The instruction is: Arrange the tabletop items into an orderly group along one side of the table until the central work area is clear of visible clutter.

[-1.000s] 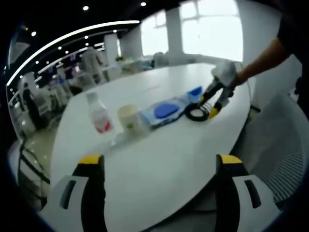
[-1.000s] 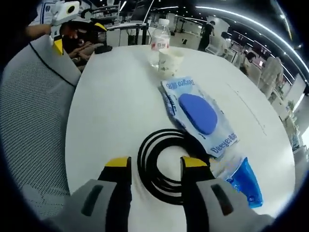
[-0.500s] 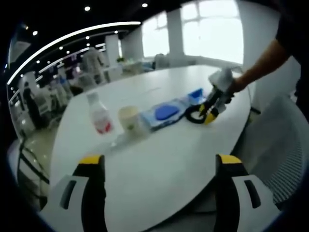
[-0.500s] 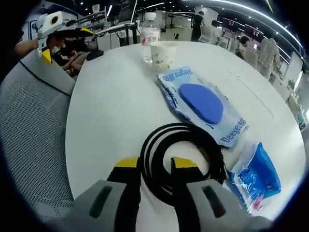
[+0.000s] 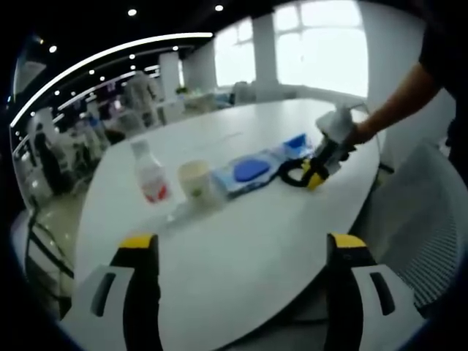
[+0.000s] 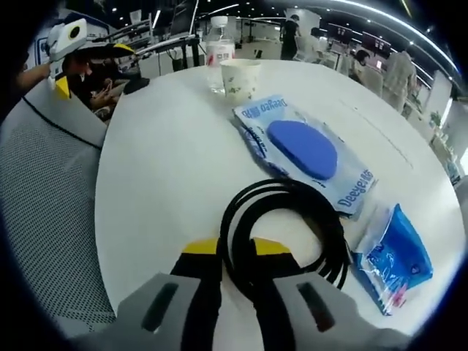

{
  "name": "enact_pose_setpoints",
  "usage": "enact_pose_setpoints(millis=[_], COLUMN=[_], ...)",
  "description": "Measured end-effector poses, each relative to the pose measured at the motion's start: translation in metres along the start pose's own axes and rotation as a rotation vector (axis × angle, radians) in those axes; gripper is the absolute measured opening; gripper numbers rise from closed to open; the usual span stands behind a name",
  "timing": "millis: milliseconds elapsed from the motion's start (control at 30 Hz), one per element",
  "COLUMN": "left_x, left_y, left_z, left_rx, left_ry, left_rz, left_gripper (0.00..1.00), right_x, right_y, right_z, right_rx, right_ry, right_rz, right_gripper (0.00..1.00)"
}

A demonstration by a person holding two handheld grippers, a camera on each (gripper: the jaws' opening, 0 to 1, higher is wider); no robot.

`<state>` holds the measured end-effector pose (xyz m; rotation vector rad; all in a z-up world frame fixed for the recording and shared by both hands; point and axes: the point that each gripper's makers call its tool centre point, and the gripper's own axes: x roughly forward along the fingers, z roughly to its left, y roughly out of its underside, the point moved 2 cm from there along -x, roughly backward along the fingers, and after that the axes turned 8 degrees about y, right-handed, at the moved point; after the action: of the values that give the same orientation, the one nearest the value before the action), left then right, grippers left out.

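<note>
Black coiled cable (image 6: 285, 227) low at centre of right gripper view, pinched between narrowed right gripper (image 6: 235, 248). Wipes pack (image 6: 303, 150) just above, blue pouch (image 6: 395, 252) lower right, paper cup (image 6: 240, 77) and bottle (image 6: 219, 47) near top. Left gripper (image 5: 241, 245) spread wide, holding nothing, over white table (image 5: 241, 234).

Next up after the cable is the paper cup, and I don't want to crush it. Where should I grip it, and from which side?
Take the paper cup across its lower body, jaws level. It stands upright with its mouth open, and the thin rim would likely buckle. Come from the open table side facing the right gripper; the bottle stands close behind it.
</note>
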<state>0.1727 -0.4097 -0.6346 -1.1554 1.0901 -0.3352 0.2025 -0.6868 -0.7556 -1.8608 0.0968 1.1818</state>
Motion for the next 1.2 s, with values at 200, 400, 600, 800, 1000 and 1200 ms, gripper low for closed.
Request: enact_pose_setpoints(millis=[200,400,600,800,1000,1200], left_x=[0.000,0.000,0.000,0.001,0.001,0.001], left_y=[0.000,-0.001,0.000,-0.001,-0.001,-0.001], left_z=[0.001,0.000,-0.001,-0.001,-0.002,-0.002], left_rx=[0.002,0.003,0.006,0.007,0.008,0.008], left_ry=[-0.002,0.001,0.005,0.005,0.006,0.008], left_rz=[0.000,-0.004,-0.002,-0.004,-0.005,-0.006], left_gripper=[0.92,0.92,0.91,0.91,0.91,0.91], right_x=[-0.006,-0.012,-0.020,-0.025,-0.028,-0.028], right_y=[0.004,0.009,0.013,0.019,0.024,0.023], right_z=[0.005,0.007,0.009,0.009,0.012,0.012], right_rx=[0.011,0.009,0.004,0.004,-0.011,-0.019], right_ry=[0.002,0.003,0.006,0.008,0.012,0.022], right_rz=[0.002,0.004,0.002,0.009,0.014,0.010], right_gripper=[0.13,0.13,0.12,0.12,0.13,0.13])
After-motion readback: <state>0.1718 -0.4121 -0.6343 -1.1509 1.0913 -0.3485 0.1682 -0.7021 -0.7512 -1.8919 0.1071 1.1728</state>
